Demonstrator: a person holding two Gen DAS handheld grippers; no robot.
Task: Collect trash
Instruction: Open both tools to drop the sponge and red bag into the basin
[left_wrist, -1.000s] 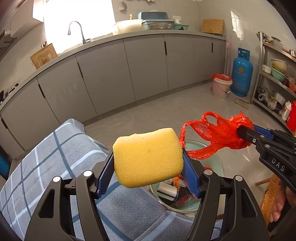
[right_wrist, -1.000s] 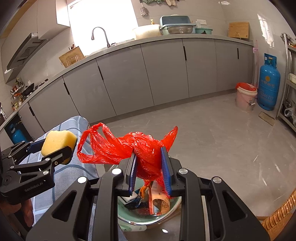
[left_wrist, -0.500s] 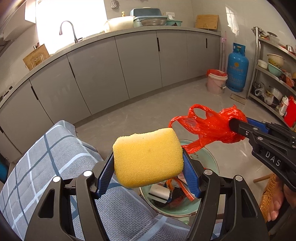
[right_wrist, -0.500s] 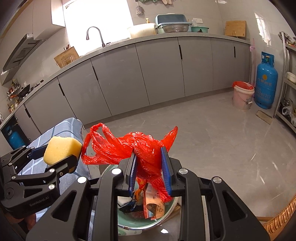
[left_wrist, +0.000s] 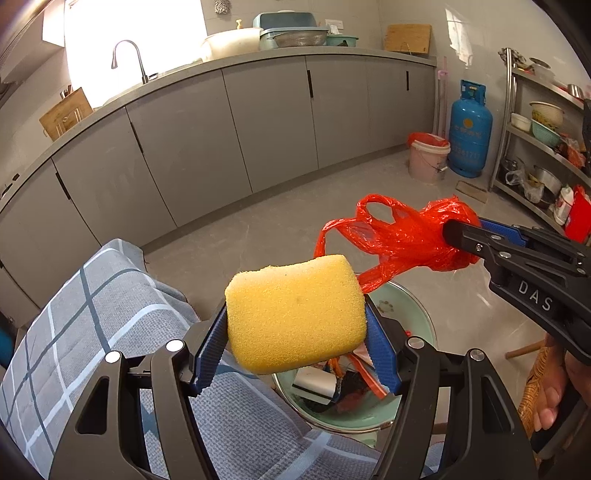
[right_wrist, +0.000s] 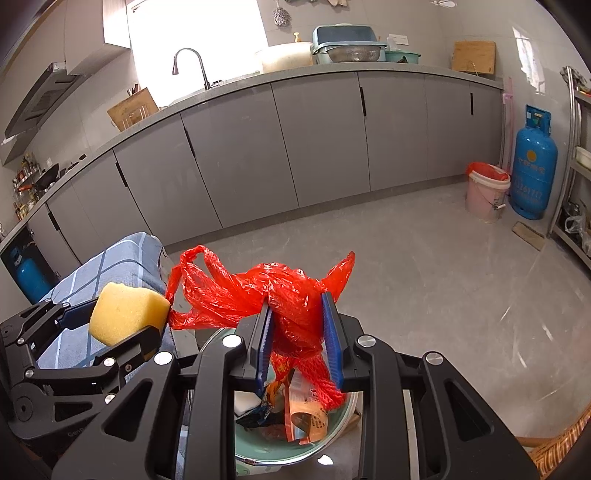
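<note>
While the left gripper (left_wrist: 295, 343) clamped a yellow foam sponge (left_wrist: 295, 314) and the right gripper (right_wrist: 297, 343) pinched a crumpled red plastic bag (right_wrist: 273, 295), both needed centring above the pale green bin's rim (left_wrist: 410, 299) before release.

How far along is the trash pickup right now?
Done: the green basin already holds wrappers and scraps. In hand: the left gripper grips a yellow sponge, and the right gripper grips a red plastic bag, both above the basin. Left: dropping both in.
</note>
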